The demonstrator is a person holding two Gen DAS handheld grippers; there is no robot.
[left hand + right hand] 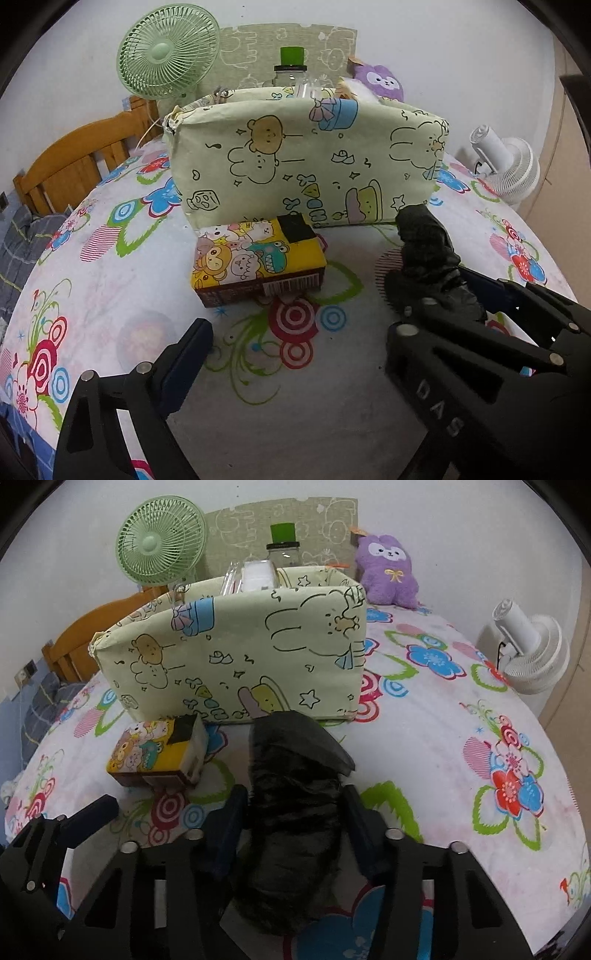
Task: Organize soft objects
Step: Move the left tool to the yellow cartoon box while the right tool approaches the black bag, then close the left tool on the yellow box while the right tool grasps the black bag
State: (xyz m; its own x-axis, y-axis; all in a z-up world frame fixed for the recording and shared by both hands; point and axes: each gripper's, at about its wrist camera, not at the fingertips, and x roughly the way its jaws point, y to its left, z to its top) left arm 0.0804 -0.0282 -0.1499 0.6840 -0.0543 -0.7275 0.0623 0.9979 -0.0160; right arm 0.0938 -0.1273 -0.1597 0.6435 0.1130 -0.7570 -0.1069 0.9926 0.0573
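Note:
A black roll of crinkled plastic bags (295, 775) lies on the flowered bed sheet (461, 709) in front of a pale green cartoon-print fabric box (229, 657). My right gripper (293, 808) is shut on the roll, one blue pad against each side. In the left wrist view the same roll (424, 243) shows at the right. My left gripper (299, 339) stands open over bare sheet, nothing between its fingers. A yellow cartoon tissue pack (255, 254) rests just beyond it against the box front (295, 155). A purple plush toy (389, 568) sits by the wall behind the box.
The box holds a green-capped jar (290, 66) and clear packets. A green fan (166, 51) stands at the back left, a white fan (509, 166) at the right bed edge. A wooden headboard (74, 155) borders the left. A printed board leans on the wall.

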